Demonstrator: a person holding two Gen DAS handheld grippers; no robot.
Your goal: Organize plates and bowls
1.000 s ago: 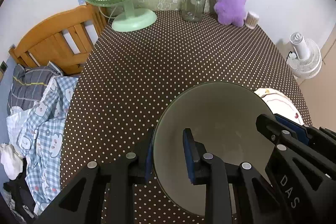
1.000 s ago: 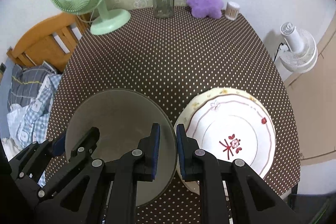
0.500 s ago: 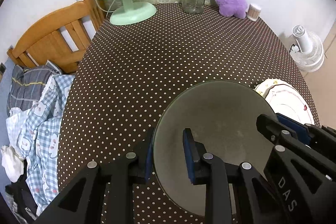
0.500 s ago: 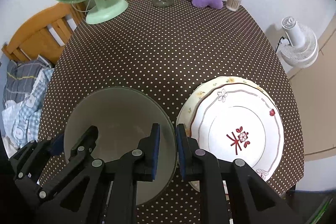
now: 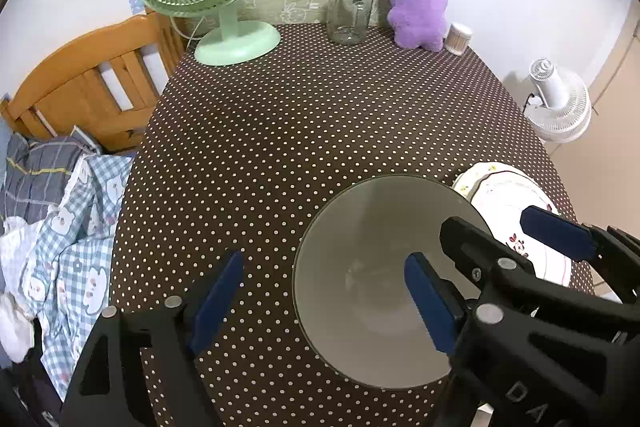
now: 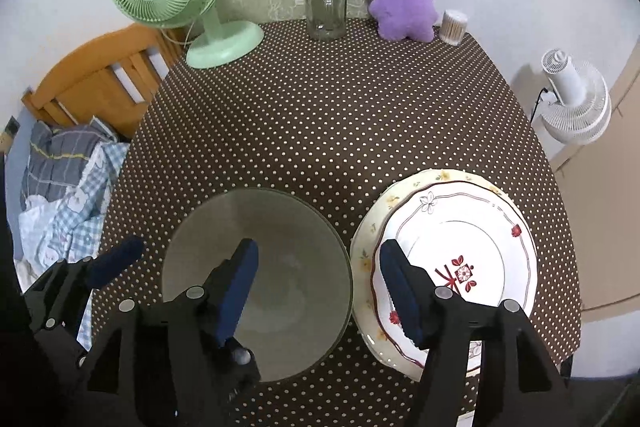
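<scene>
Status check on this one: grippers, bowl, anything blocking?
Left gripper and right gripper just opened, straddling opposite rims. Grey bowl on the tablecloth, released. Plate stack alongside; nothing blocking.

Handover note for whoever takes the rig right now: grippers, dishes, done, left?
Left hand-held gripper: jaws just opened, straddling the bowl's left rim, not gripping.
Right hand-held gripper: jaws just opened, straddling the right rim, not gripping.
Grey bowl sits on the tablecloth, released.
Stacked plates beside it on the right, apparently touching.
Left: I see no other loose dishes; back out and check.
</scene>
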